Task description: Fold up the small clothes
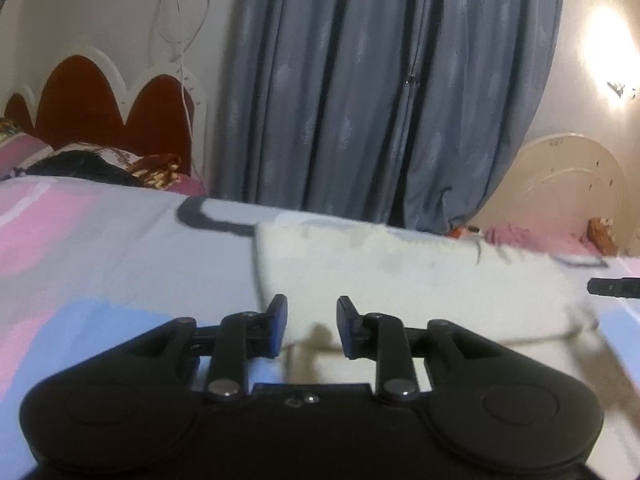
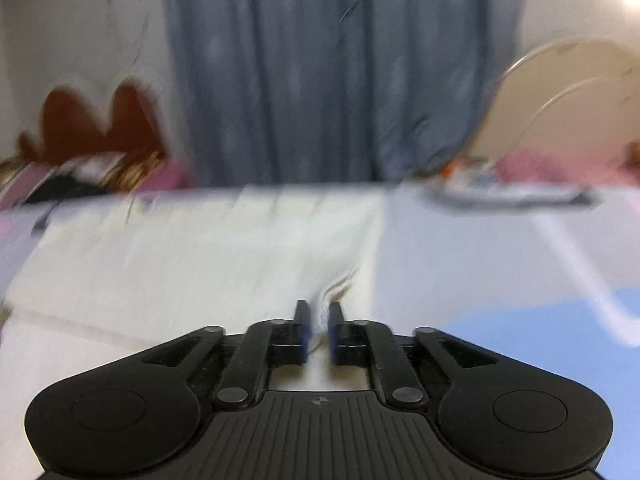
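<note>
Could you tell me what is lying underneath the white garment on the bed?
The white garment lies spread on a bedsheet printed in pink, blue and pale grey, which shows around its edges. Whatever is on the sheet directly beneath the garment is covered and cannot be seen.

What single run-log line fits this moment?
task: fold small clothes | white garment: flat on bedsheet | left claw: open, over near edge | right claw: cloth ridge between pads

Cream-white garment (image 1: 400, 276) on a pink-and-blue patterned bedsheet (image 1: 100, 240); grey-blue curtain (image 1: 360, 80) behind.
</note>
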`<state>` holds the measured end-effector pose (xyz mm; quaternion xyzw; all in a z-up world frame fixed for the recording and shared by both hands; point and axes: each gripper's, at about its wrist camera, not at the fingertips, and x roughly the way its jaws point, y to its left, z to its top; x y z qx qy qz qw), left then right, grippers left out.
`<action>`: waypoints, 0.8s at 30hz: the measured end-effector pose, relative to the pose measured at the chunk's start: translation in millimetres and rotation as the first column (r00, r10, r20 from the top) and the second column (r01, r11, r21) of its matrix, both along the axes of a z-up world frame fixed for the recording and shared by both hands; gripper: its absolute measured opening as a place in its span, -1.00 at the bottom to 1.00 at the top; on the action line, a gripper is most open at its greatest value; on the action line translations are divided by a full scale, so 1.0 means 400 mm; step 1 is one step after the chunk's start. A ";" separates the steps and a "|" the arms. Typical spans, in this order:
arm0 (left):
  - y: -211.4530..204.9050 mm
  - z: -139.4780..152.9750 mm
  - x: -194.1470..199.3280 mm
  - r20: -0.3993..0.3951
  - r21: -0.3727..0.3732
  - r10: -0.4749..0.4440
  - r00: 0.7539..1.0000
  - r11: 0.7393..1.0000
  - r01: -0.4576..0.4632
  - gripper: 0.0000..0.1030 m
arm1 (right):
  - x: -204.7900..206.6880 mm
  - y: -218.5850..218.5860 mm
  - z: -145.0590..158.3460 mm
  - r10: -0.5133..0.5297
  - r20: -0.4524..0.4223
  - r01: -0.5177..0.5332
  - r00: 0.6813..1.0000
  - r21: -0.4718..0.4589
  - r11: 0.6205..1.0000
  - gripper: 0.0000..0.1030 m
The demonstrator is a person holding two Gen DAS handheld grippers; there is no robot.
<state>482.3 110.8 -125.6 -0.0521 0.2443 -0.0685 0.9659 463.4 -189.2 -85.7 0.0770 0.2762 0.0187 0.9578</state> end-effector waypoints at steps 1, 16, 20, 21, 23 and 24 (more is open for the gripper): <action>-0.026 -0.003 0.027 -0.025 -0.004 -0.026 0.999 1.000 0.026 -0.42 | 0.002 0.015 0.011 0.029 0.018 -0.029 0.999 0.036 0.999 -0.57; -0.071 -0.019 0.258 -0.048 0.069 -0.018 0.999 0.997 0.021 0.41 | 0.150 0.176 -0.070 0.127 0.019 -0.129 0.992 0.111 0.985 -0.57; -0.015 -0.078 0.318 -0.125 0.015 -0.016 0.992 1.000 0.018 0.46 | 0.201 0.226 -0.109 0.230 -0.005 -0.230 0.973 0.052 0.972 -0.58; 0.001 -0.068 0.311 -0.127 -0.004 -0.010 0.992 1.000 0.010 0.44 | 0.221 0.216 -0.107 0.214 -0.008 -0.213 0.977 0.062 0.975 -0.58; 0.009 -0.043 0.275 -0.091 0.050 0.065 0.994 0.997 -0.061 0.33 | 0.216 0.182 -0.104 0.106 -0.013 -0.106 0.994 0.010 0.994 -0.58; 0.010 -0.030 0.244 -0.057 0.018 0.079 0.995 0.997 -0.078 0.33 | 0.211 0.160 -0.101 0.072 -0.019 -0.071 0.997 0.011 0.997 -0.58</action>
